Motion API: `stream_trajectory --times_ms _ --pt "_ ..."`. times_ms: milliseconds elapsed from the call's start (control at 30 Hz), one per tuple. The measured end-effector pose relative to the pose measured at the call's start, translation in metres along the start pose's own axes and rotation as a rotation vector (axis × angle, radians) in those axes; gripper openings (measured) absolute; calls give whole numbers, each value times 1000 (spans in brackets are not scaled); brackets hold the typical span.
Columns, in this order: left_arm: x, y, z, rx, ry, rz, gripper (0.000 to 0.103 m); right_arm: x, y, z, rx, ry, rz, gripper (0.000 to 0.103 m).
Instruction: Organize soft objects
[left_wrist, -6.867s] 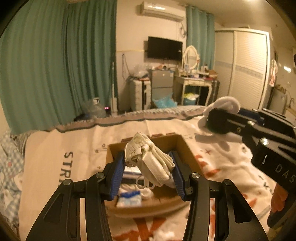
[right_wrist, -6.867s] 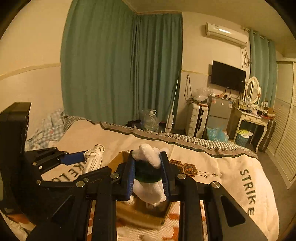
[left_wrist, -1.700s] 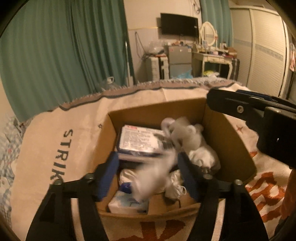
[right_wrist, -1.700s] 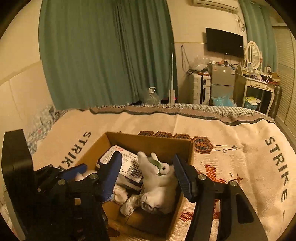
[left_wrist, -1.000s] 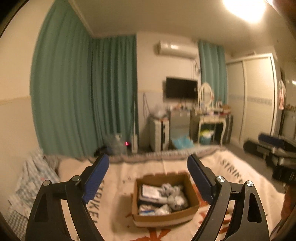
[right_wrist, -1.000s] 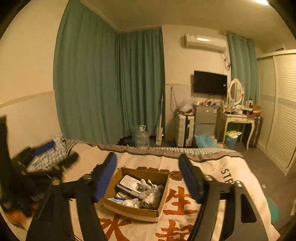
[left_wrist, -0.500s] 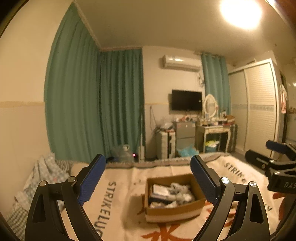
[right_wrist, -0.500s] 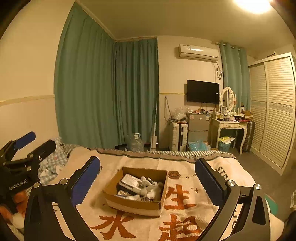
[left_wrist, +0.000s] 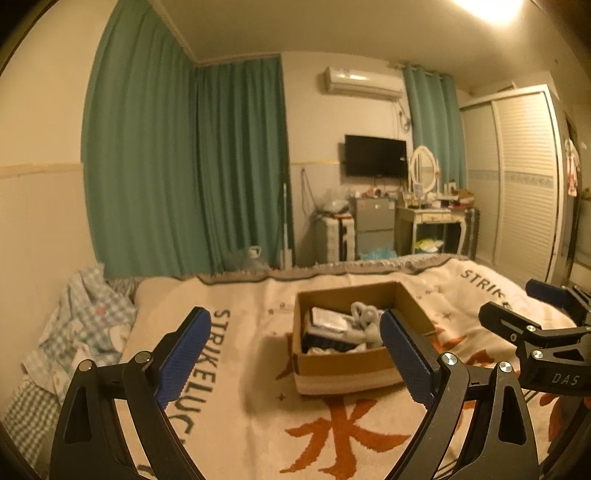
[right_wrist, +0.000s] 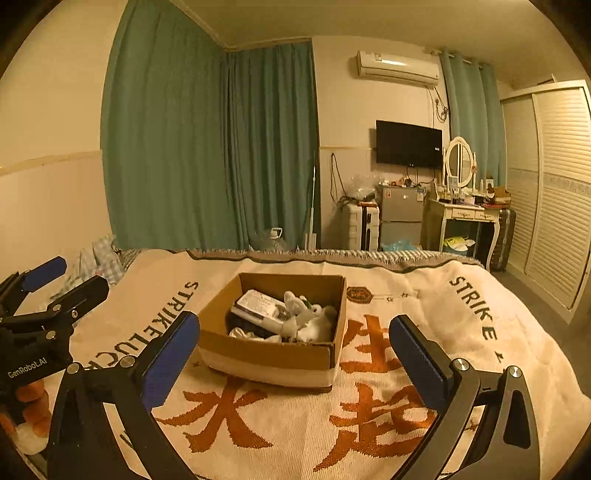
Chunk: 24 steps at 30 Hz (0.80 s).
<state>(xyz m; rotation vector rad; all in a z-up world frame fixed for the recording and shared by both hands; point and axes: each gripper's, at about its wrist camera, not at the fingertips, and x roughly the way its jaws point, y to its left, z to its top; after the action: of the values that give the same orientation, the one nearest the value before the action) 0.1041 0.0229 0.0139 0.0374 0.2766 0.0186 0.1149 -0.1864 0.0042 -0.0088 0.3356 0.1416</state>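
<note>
Honestly this looked like the wrap-up bit to me: everything soft was already sitting in the cardboard box (right_wrist: 273, 354), so my read was that the job was basically done and the smart move was just to back off cleanly. If anything still needed tucking, I'd have come in from above the box's open top, not from the side, since those cardboard walls looked light enough to shove across the blanket (right_wrist: 480, 332).

Both tools were empty. The left gripper (left_wrist: 295, 354) had its blue pads spread wide with nothing between them. The right gripper (right_wrist: 295, 354) was the same deal, jaws at full spread and nothing in them; it had only just finished opening up.

Where stuff was, going off the box: the white plush toy (right_wrist: 314, 321) was inside it, toward the right half, lying against a flat printed packet (right_wrist: 260, 304) that took up the left half. Some more white soft bits (right_wrist: 251, 335) sat low along the box's near wall, though I couldn't tell what they were. Both grippers were on the near side of the box, well clear of it and not touching it, left one off to its left, right one off to its right.
</note>
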Motion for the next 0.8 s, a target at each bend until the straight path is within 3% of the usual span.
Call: stream_trajectory --times_ms 800 --pt "1 2 -7 -15 18 -3 94 -1 2 -7 -11 26 -8 103"
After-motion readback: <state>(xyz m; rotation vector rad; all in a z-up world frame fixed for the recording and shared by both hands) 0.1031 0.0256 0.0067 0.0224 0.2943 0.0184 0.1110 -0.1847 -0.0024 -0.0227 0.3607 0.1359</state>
